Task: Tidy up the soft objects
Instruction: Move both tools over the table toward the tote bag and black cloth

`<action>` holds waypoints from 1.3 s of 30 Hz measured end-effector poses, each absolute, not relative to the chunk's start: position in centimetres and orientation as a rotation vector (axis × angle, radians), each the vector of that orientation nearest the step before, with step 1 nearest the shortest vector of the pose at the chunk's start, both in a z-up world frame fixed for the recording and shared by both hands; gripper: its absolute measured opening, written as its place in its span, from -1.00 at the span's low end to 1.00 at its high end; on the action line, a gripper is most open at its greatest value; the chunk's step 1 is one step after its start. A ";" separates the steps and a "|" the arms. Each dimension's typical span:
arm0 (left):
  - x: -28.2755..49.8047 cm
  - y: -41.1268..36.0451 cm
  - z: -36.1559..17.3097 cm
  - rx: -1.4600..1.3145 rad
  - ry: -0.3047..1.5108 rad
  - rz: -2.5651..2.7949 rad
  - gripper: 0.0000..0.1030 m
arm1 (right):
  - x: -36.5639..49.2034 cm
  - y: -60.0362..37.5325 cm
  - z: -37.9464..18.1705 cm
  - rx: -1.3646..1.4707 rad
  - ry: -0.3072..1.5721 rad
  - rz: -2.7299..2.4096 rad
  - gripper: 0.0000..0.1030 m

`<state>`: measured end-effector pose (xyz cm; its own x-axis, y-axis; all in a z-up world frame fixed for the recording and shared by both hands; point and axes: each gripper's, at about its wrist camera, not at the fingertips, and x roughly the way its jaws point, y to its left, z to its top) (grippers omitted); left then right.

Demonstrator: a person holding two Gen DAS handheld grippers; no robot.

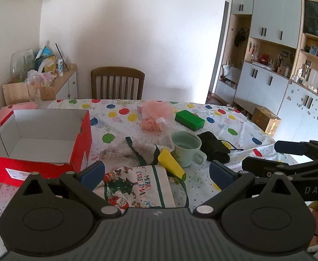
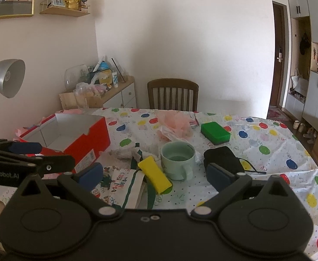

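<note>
My left gripper [image 1: 156,174] is open and empty above a Christmas cloth [image 1: 137,187]. My right gripper [image 2: 154,176] is open and empty over the same cloth [image 2: 120,184] and a yellow sponge [image 2: 154,174]. The yellow sponge [image 1: 169,163] leans by a pale green mug [image 1: 186,148]. A green sponge [image 1: 189,119], a pink mesh puff [image 1: 156,113], a black soft item [image 1: 215,146] and a fluffy grey cloth [image 1: 124,150] lie on the table. An open red box [image 1: 80,143] stands at the left, empty inside. The right gripper shows in the left wrist view [image 1: 289,154].
The table carries a balloon-print cloth [image 2: 256,158]. A wooden chair [image 2: 173,94] stands at the far side. A cluttered side cabinet [image 2: 115,93] and a desk lamp [image 2: 5,77] are at the left. Cupboards [image 1: 267,82] and a cardboard box [image 1: 265,118] are at the right.
</note>
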<state>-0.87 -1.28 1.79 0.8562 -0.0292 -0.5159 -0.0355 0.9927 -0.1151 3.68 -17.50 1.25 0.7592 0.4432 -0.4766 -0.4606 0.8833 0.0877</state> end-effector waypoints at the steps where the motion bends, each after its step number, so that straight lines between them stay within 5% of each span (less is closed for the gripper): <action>1: -0.9 -1.2 1.8 -0.124 0.543 0.002 1.00 | 3.6 -17.5 1.2 -0.036 0.510 0.494 0.97; 39: 0.4 -1.2 1.1 -0.123 0.570 0.027 1.00 | 5.3 -17.6 0.6 -0.045 0.533 0.510 0.97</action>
